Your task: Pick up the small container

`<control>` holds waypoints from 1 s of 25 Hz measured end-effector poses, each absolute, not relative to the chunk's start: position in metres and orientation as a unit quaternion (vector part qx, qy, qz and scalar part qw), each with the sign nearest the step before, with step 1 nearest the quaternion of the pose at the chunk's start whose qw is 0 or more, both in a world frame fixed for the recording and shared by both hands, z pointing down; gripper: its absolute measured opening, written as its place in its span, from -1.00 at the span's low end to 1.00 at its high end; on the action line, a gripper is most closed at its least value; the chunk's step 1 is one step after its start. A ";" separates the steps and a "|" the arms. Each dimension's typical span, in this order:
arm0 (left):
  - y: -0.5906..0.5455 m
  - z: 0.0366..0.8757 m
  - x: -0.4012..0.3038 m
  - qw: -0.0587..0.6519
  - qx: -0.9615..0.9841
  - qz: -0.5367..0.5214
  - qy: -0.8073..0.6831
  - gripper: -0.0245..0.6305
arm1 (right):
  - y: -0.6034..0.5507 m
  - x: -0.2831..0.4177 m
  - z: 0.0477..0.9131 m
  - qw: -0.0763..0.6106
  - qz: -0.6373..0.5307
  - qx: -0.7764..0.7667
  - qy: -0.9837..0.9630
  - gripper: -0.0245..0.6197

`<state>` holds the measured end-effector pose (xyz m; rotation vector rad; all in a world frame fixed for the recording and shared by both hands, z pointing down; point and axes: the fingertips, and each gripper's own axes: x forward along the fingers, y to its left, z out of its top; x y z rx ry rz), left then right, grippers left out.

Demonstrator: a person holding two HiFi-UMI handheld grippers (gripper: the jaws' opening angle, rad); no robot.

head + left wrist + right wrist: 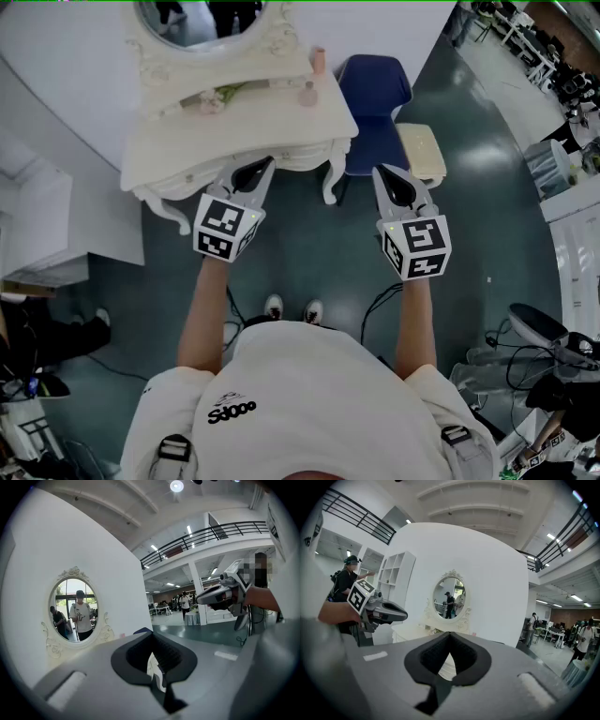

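A person in a white T-shirt stands on a teal floor (309, 248), facing a white carved bench (281, 127) that carries an oval mirror (200, 23). Both arms are stretched forward at about the same height, one gripper in each hand.

The left gripper (266, 162) has its jaws pressed together with nothing between them; its tip lies over the front edge of the bench in the head view. The right gripper (379, 170) also has its jaws together and is empty. It hangs over the floor just right of the bench's front right leg.

The small container (307, 94) stands on the bench top near the right rear corner, well apart from both grippers. A taller pink container (319, 61) stands just behind it against the mirror's base. A spray of pale flowers (213, 97) lies on the bench top to the left of them.

A blue chair (375, 84) stands just right of the bench, with a cream cushion (422, 150) beside it.
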<state>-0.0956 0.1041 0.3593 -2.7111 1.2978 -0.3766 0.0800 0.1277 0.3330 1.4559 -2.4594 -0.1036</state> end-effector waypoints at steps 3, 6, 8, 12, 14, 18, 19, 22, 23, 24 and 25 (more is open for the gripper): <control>0.103 0.358 -0.079 0.058 -0.895 -0.126 0.423 -0.87 | 0.123 0.089 0.332 0.139 -0.036 0.501 -0.854 -0.92; 0.106 0.358 -0.068 0.059 -0.897 -0.127 0.420 -0.87 | 0.121 0.095 0.333 0.137 -0.037 0.496 -0.857 -0.92; 0.107 0.358 -0.064 0.060 -0.896 -0.128 0.421 -0.87 | 0.121 0.096 0.333 0.135 -0.037 0.489 -0.861 -0.92; 0.099 0.356 -0.067 0.054 -0.886 -0.126 0.442 -0.87 | 0.115 0.101 0.330 0.121 -0.040 0.472 -0.872 -0.92; 0.095 0.355 -0.069 0.050 -0.881 -0.125 0.454 -0.87 | 0.110 0.106 0.330 0.115 -0.042 0.464 -0.877 -0.92; 0.088 0.354 -0.062 0.050 -0.876 -0.123 0.465 -0.87 | 0.098 0.115 0.331 0.110 -0.040 0.455 -0.883 -0.92; 0.086 0.356 -0.059 0.049 -0.876 -0.123 0.465 -0.87 | 0.095 0.118 0.332 0.108 -0.037 0.453 -0.884 -0.92; 0.077 0.361 -0.049 0.045 -0.877 -0.125 0.463 -0.87 | 0.088 0.122 0.337 0.112 -0.031 0.440 -0.890 -0.92; 0.074 0.362 -0.047 0.045 -0.877 -0.125 0.462 -0.87 | 0.085 0.122 0.339 0.116 -0.030 0.435 -0.892 -0.92; 0.068 0.363 -0.045 0.044 -0.877 -0.125 0.461 -0.87 | 0.081 0.121 0.342 0.120 -0.030 0.432 -0.893 -0.92; 0.062 0.364 -0.043 0.044 -0.878 -0.125 0.461 -0.87 | 0.075 0.122 0.345 0.122 -0.028 0.431 -0.893 -0.92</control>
